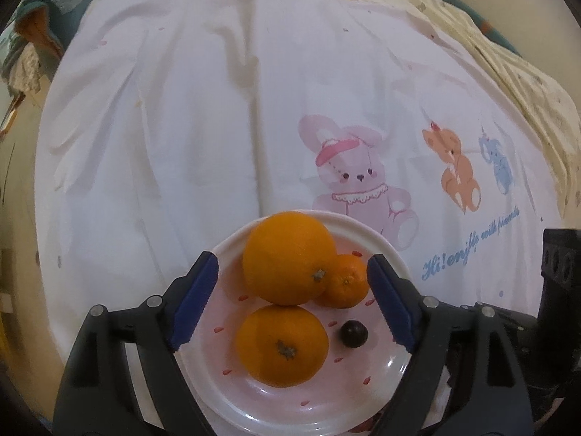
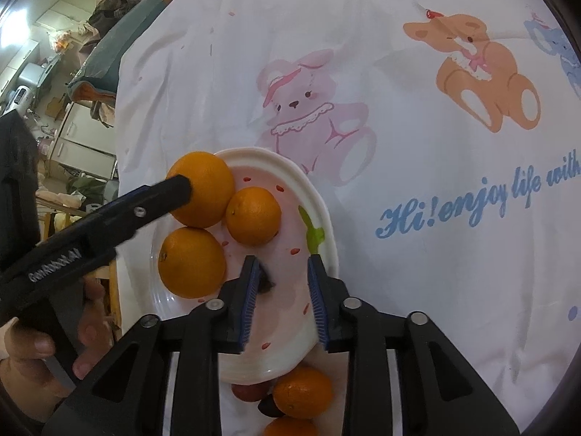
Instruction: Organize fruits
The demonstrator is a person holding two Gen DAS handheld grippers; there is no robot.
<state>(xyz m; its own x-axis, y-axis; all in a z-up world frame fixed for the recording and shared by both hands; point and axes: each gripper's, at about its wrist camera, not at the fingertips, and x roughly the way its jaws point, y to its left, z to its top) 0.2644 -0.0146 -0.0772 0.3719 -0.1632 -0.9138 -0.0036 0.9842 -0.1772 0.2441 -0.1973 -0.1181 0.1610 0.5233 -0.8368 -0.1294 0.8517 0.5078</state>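
Three round, dimpled oranges and a small dark glossy fruit sit on the glazed pink-white plate. Left gripper fingers spread; right gripper fingers spread, half hiding that fruit.

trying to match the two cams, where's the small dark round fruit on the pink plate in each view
Left wrist: the small dark round fruit lies low and right of centre, between the open left gripper's fingers.
Right wrist: it shows low centre, half hidden behind one blue pad of the right gripper.
Shared landmark: the smallest orange on the pink plate.
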